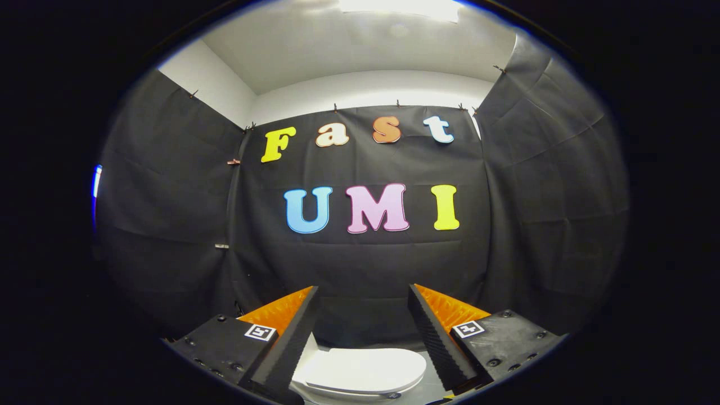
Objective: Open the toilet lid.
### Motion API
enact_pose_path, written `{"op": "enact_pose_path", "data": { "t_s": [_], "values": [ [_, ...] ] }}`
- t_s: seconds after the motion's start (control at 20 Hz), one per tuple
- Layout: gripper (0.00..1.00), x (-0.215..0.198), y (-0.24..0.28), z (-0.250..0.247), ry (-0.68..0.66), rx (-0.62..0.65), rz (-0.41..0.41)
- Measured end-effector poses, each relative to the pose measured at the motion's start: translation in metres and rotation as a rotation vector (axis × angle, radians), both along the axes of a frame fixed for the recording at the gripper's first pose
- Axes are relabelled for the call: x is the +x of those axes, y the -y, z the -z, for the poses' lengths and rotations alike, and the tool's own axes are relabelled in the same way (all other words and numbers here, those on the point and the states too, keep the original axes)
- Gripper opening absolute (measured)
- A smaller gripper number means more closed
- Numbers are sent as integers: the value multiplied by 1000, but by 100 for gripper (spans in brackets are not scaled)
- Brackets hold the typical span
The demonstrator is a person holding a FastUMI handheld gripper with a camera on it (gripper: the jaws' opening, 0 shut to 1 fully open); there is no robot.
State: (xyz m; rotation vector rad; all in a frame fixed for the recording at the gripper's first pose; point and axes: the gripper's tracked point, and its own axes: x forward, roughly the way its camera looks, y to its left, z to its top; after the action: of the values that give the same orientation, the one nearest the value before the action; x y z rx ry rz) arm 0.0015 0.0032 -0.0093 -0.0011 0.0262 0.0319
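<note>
**Gripper view: fingers spread wide above a closed toilet**

The booth's black cloth wall (360, 264) takes up the middle of the frame, running from the left side across to the right, pinned up with small clips along its top edge. Above it, in the upper part of the frame, a white wall and white ceiling (360, 50) show, with a bright light panel (399, 8) at the very top centre.

At the bottom of the frame the gripper (363, 320) reaches forward with its two fingers set wide apart, nothing between them and nothing touched. Each finger has a black ribbed inner face and an orange outer side, and each black mount carries a small square marker; the left finger (287, 343) sits at lower left, the right one at lower right.

Low in the gap between the fingers, at bottom centre, lies the white toilet (315, 389). Its toilet lid (365, 368) is down, flat on the seat, and sits below the fingers, apart from both.
</note>
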Motion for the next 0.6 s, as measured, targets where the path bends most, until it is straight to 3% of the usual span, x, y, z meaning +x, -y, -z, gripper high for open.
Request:
{"op": "enact_pose_path", "data": {
  "t_s": [0.3, 0.6],
  "values": [
    [98, 13, 9, 20, -30, 31, 5],
    [98, 31, 59, 72, -119, 145, 123]
  ]
}}
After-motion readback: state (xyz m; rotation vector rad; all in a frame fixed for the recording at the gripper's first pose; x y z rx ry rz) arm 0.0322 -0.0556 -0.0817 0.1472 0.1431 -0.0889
